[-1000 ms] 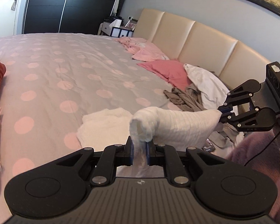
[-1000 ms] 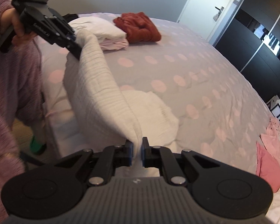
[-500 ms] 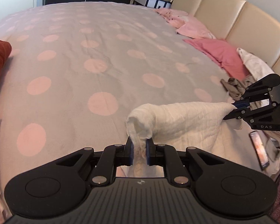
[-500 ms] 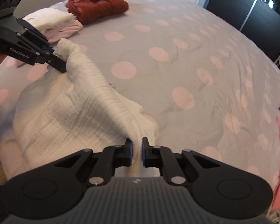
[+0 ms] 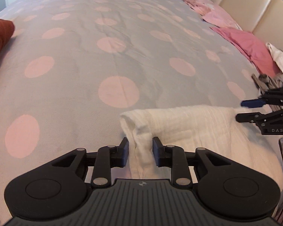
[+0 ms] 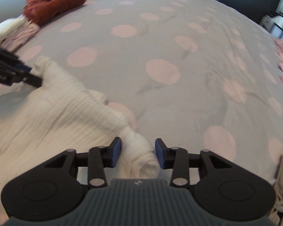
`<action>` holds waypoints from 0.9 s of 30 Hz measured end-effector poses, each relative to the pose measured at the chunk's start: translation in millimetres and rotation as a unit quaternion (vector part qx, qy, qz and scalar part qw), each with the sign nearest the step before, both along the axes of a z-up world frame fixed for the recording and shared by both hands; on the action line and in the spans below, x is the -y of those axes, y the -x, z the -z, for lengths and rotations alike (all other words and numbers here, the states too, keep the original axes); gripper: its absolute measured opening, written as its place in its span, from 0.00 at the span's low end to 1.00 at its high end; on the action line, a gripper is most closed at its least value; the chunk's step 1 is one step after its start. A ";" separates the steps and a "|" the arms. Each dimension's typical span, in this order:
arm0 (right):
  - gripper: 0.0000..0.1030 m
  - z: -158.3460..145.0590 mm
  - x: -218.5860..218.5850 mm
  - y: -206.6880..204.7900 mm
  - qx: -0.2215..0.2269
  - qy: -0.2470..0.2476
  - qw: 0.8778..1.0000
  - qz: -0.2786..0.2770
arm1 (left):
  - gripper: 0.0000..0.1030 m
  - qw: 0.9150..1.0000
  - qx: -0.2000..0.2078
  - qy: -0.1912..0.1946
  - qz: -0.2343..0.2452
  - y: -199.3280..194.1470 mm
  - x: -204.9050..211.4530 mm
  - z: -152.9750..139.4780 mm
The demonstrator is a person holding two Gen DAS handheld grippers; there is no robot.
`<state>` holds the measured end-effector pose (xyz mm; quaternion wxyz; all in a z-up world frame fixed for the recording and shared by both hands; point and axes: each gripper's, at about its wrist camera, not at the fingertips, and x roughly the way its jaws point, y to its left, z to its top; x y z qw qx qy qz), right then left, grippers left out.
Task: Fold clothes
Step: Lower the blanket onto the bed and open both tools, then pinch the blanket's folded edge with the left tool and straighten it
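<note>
The white cloth (image 5: 188, 128) lies folded on the bed (image 5: 122, 56) near its edge. Both grippers have just been opening: the left gripper (image 5: 140, 151) and right gripper (image 6: 137, 153) straddle its corners, pads clear of the fabric.

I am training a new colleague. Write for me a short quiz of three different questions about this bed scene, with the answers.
1. True or false: the left tool is clamped tight on the white garment.
2. Which colour are the dots on the grey bedcover? A) blue B) pink C) green
3. Fill in: beyond the left tool, in the right wrist view, a crumpled ____ garment lies on the bed.

Key: 1 false, both tools have just opened, with cloth between the fingers of each (right tool). 2 B. 3 rust-red.
</note>
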<state>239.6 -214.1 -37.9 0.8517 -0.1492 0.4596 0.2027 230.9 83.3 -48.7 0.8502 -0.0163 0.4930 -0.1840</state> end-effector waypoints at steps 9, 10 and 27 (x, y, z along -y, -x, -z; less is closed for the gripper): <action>0.40 -35.0 30.0 41.8 0.066 -0.042 0.994 0.082 | 0.37 0.998 0.048 0.010 -0.032 46.6 -8.7 -40.3; 0.40 -37.1 28.8 50.8 0.062 -0.054 0.994 0.078 | 0.37 0.998 0.049 0.013 -0.024 55.2 -7.1 -43.9; 0.41 -14.1 7.1 219.3 0.056 -0.092 0.991 0.084 | 0.37 1.000 0.013 0.011 -0.008 180.6 -12.9 -14.6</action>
